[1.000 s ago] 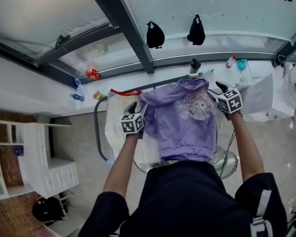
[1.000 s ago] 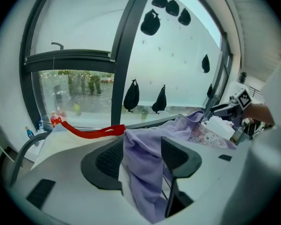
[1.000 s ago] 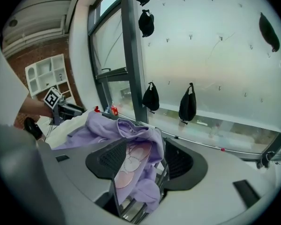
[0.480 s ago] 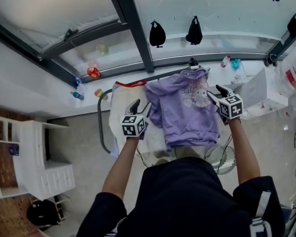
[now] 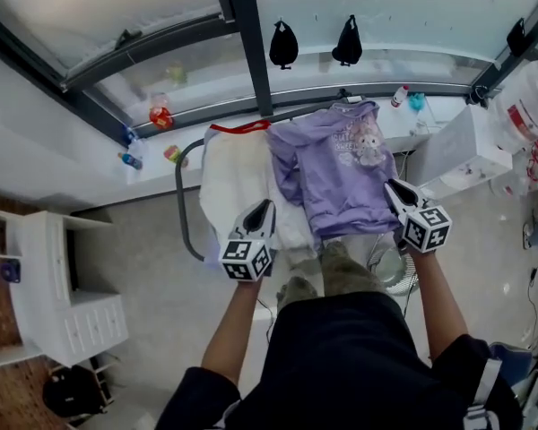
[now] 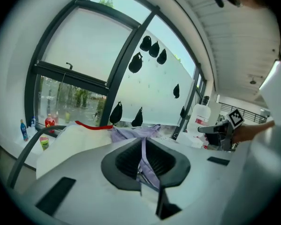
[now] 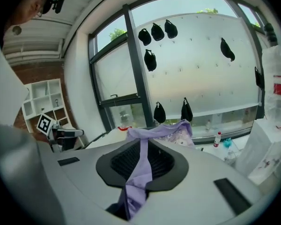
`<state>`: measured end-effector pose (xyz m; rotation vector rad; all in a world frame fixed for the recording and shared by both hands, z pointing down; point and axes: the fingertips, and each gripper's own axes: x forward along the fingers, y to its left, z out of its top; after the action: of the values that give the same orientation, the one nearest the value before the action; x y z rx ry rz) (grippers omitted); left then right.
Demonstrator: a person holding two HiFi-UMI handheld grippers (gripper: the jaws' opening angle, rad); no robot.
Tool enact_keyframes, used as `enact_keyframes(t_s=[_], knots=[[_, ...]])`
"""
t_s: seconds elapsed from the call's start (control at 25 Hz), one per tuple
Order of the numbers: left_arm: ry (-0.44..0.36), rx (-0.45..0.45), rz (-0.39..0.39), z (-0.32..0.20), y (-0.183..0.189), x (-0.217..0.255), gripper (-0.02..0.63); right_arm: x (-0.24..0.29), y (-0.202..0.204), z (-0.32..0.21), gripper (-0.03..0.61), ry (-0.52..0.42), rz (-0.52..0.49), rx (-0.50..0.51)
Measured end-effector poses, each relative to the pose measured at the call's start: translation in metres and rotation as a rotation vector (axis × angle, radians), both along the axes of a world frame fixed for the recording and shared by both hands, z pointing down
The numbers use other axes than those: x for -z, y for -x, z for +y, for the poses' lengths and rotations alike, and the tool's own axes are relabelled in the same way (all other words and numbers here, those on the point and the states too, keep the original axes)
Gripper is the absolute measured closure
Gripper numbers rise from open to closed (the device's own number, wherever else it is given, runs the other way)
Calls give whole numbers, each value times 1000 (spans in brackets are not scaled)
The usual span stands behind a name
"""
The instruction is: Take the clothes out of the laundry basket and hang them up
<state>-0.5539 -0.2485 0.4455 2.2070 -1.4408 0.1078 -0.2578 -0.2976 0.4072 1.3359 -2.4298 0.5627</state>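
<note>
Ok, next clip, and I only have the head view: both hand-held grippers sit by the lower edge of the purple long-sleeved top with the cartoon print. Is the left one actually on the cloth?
Observer: Yes. In the left gripper view a strip of the purple cartoon-print top runs between the pads of the left hand-held gripper, whose jaws are closing on it.
Operator: And the right one?
Observer: The right gripper view shows the same. The right hand-held gripper is closing with purple cloth between its pads.
Operator: Just an edge?
Observer: More than that. A bunched fold hangs out of the near side of those jaws, toward the camera.
</note>
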Motion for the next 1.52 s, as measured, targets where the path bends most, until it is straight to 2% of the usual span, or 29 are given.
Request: enact_keyframes(t_s=[0.16,0.28,0.36,0.48,0.52,0.68,0.8,1.0,1.12,1.28,1.52], knots=[[15,24,28,48,-9,-5,603,-5,18,41,572,-3,32,11],[-1,58,14,81,-20,4,604,9,23,73,578,-50,-33,35],[-16,77,2,99,-32,13,606,18,18,92,578,-96,-37,57],[-59,97,63,112,-60,38,606,34,0,112,578,-151,-44,72],[-74,101,54,116,-70,45,606,41,-7,117,578,-167,-65,75],[-122,122,-79,137,-117,61,606,64,-42,138,578,-209,-111,92],[-128,159,-101,155,-158,66,606,74,-80,155,578,-230,-98,90],[-124,201,-134,191,-208,65,606,62,-128,185,578,-252,-58,116],[-128,214,-162,211,-227,66,606,60,-143,200,578,-264,-57,138],[-133,244,-160,224,-241,65,606,61,-156,210,578,-288,-79,152],[-142,243,-188,235,-254,66,606,56,-152,229,580,-274,-113,190]])
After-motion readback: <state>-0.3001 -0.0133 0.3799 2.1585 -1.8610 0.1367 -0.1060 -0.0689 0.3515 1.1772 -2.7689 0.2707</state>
